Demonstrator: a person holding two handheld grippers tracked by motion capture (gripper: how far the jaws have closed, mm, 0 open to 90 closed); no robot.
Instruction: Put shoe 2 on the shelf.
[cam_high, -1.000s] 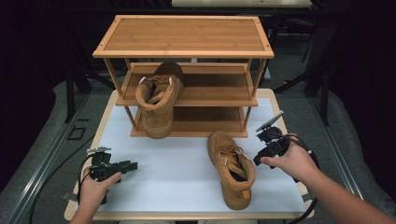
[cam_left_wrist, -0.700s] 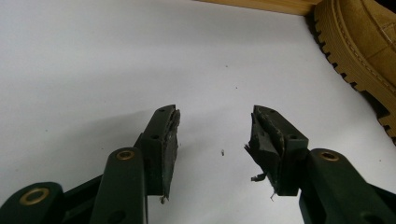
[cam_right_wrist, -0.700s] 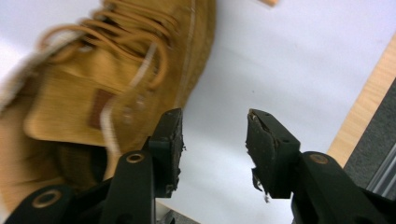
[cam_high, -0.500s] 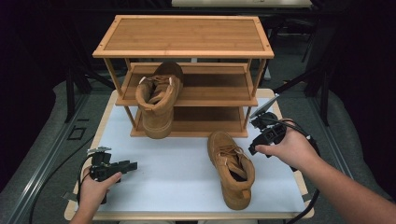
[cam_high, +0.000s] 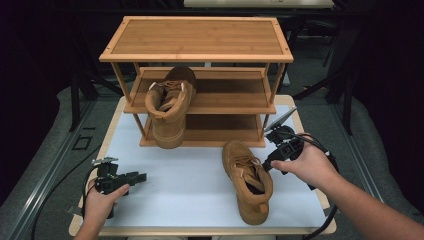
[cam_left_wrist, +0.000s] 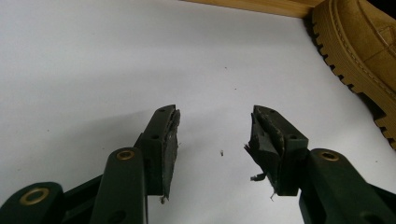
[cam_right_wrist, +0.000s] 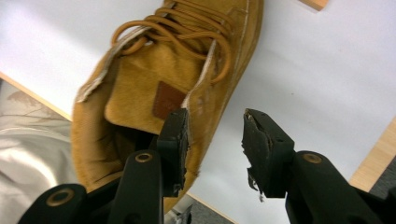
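A tan lace-up boot (cam_high: 247, 185) lies on the white tabletop (cam_high: 190, 175), toe toward the rack; it is seen from above in the right gripper view (cam_right_wrist: 154, 84). My right gripper (cam_high: 267, 164) hovers at its right side. Its jaws have just been closing but still stand apart (cam_right_wrist: 215, 121): one is over the boot's opening, the other over the table, and the side wall below them is not pinched. A second tan boot (cam_high: 167, 107) hangs off the rack's middle shelf. My left gripper (cam_high: 140, 176) rests at the front left, open and empty (cam_left_wrist: 215, 126).
The three-tier bamboo shoe rack (cam_high: 200, 37) stands at the back of the table. A boot's lugged sole (cam_left_wrist: 359, 51) shows at the upper right of the left gripper view. Cables trail from both grippers over the table's front edge.
My right hand has lifted and shifted a little toward the rack, beside the boot on the table. The left hand and both boots have stayed put.
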